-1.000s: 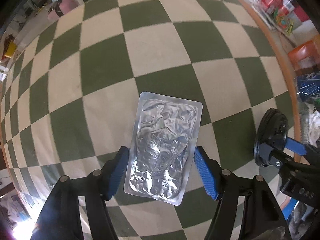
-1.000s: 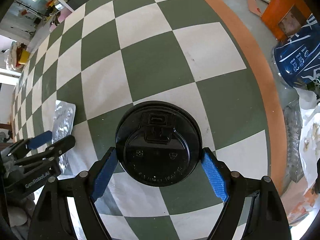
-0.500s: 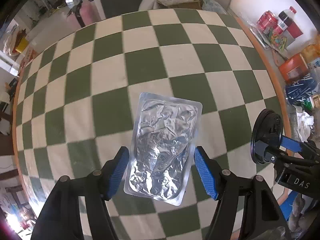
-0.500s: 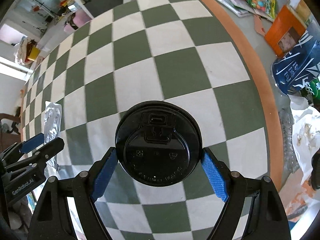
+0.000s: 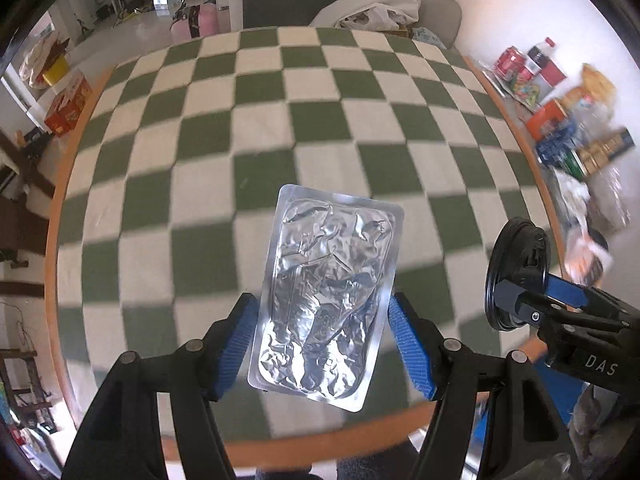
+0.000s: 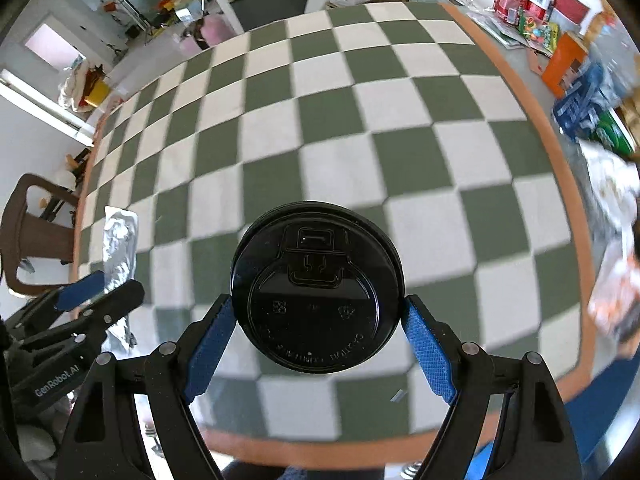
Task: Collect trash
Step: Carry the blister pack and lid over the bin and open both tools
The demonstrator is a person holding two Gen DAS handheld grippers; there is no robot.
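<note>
Both grippers have risen off the green-and-white checkered rug (image 5: 320, 128) as I watch, left gripper (image 5: 320, 344) clamping a crinkled rectangular foil pouch (image 5: 326, 300), right gripper (image 6: 318, 334) clamping a round, glossy black plastic cup lid (image 6: 316, 292).

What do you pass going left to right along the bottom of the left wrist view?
Left claw's left blue pad → silver foil pouch → its right blue pad → black cup lid held in the right claw.
</note>
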